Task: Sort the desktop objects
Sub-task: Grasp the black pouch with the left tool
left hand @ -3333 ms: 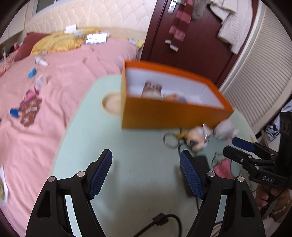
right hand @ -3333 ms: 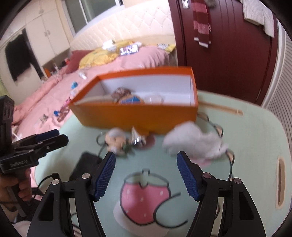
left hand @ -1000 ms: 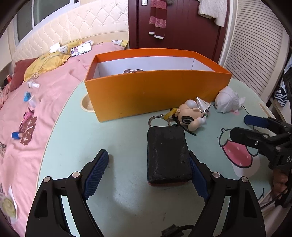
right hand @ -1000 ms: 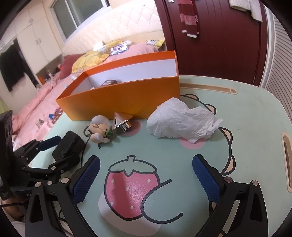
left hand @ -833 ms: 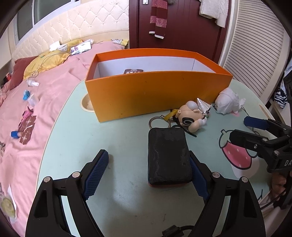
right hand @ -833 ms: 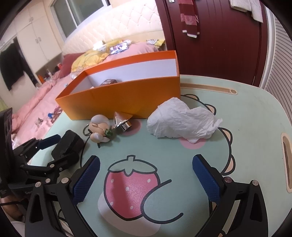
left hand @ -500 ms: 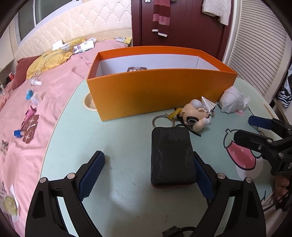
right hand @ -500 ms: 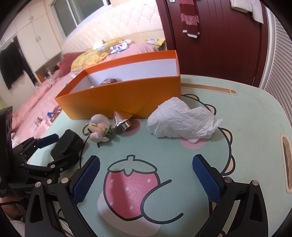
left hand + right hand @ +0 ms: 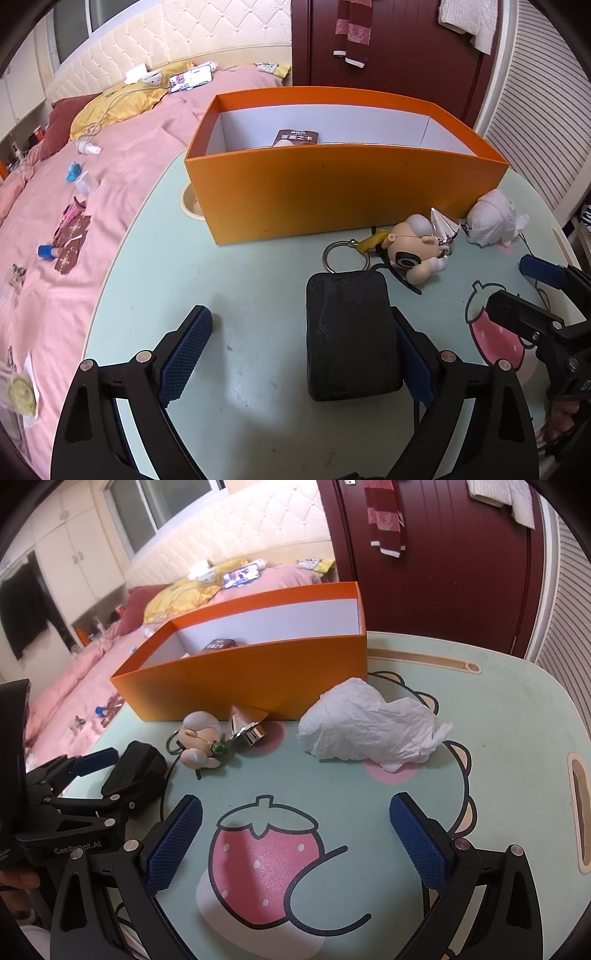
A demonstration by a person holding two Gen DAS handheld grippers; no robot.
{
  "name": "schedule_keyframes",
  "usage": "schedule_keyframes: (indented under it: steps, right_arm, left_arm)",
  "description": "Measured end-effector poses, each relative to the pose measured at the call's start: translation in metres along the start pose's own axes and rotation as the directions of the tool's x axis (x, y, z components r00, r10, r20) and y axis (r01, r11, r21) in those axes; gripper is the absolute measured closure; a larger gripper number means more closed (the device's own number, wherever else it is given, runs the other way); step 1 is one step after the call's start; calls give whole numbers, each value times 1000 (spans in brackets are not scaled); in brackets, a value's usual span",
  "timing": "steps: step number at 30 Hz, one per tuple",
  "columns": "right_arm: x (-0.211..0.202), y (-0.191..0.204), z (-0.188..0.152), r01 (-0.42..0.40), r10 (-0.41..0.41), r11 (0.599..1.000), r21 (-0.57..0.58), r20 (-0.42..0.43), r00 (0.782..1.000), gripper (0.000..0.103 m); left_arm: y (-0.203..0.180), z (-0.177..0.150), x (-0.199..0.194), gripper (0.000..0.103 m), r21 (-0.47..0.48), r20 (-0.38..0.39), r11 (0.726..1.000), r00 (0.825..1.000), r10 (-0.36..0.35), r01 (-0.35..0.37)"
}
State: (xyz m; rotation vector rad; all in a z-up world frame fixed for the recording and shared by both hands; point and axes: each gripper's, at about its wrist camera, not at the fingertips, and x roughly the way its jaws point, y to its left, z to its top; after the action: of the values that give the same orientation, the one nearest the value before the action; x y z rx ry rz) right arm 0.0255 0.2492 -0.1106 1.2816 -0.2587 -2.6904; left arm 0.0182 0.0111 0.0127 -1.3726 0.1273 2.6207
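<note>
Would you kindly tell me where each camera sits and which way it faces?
Left wrist: on the left gripper, facing the orange box over a black pouch; right gripper shows at right.
Right wrist: on the right gripper, facing the box over the tissue; left gripper at left.
Shared: box, pouch, doll, tissue.

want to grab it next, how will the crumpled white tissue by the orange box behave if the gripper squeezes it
The crumpled tissue looks thin and creased, so it will probably collapse rather than resist. It is likely very light and may slide on the smooth table if nudged. Its loose torn edge could tear or trail.
</note>
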Motion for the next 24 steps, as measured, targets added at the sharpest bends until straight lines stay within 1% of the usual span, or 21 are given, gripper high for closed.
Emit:
schedule_keyframes:
  steps: [4,5,6,7,8,10,11,12,18,21,24]
  right_arm:
    - [0,0,-1,1,-1,1000,1,0,1000,1]
    - [0,1,-1,1,-1,1000,1,-1,1000,1]
    - [-1,2,-1,2,-2,1000,2,-1,1000,1]
    - [-1,3,-2,3,-3,1000,3,-1,1000,1]
    - [-1,3,-1,3,-3,1000,3,-1,1000,1]
    - [-1,3,-1,3,-3,1000,3,-1,1000,1]
    - [0,2,-1,3,-3,1000,0,0,1000,1]
    - [0,1,0,4,-4,1000,-1,-1,1000,1]
    - [0,2,1,10,-10,1000,-6,-5,1000,1]
    - [-1,0,2,6,-6,1000,2,-5,1000,1]
    - [-5,-4,3,-3,3,1000,21,1,1000,1]
  left_arm:
    - [-2,-2,-3,11,34,21,999,999,-34,33]
    - [-3,-2,-4,12,45,27,998,999,-44,43]
    - [-4,-3,-5,24,55,32,997,998,-54,52]
    - [-4,-3,-6,32,66,38,996,997,-64,62]
    - [-5,-4,-7,44,73,41,995,997,-71,68]
    - [-3,-2,-9,54,57,39,994,995,-91,88]
    - [-1,-1,-10,62,45,39,993,994,-107,105]
    - [0,-1,-10,62,35,38,993,992,-118,117]
    - [8,-2,-14,62,7,36,994,993,-111,111]
    - [13,-3,-14,62,-7,34,995,994,-100,101]
    - [13,-3,-13,62,0,40,996,996,-84,84]
